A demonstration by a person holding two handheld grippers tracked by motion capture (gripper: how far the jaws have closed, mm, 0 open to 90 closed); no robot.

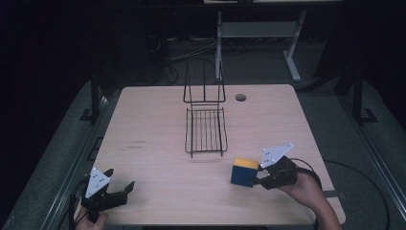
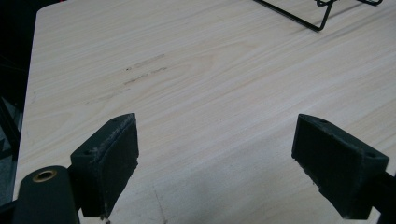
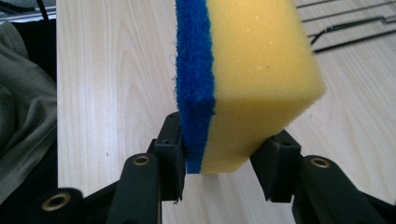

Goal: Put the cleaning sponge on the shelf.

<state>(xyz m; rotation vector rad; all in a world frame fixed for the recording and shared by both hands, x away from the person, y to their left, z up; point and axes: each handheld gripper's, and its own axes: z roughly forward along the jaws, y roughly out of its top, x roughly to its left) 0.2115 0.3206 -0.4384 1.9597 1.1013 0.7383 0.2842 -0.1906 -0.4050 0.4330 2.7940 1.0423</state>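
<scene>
Sponge pinched near the wire rack
Right gripper fingers clamp its lower corner; it could slip. Left gripper fingers gape, empty.

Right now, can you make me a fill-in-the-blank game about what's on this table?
1. The right gripper is shut on a yellow and ____ sponge.
2. The left gripper has its jaws wide ____ with nothing between them.
3. The black wire rack stands in the middle of the wooden ____.
4. The sponge's top side in the high view is coloured ____.

Missing words: blue; open; table; yellow
</scene>
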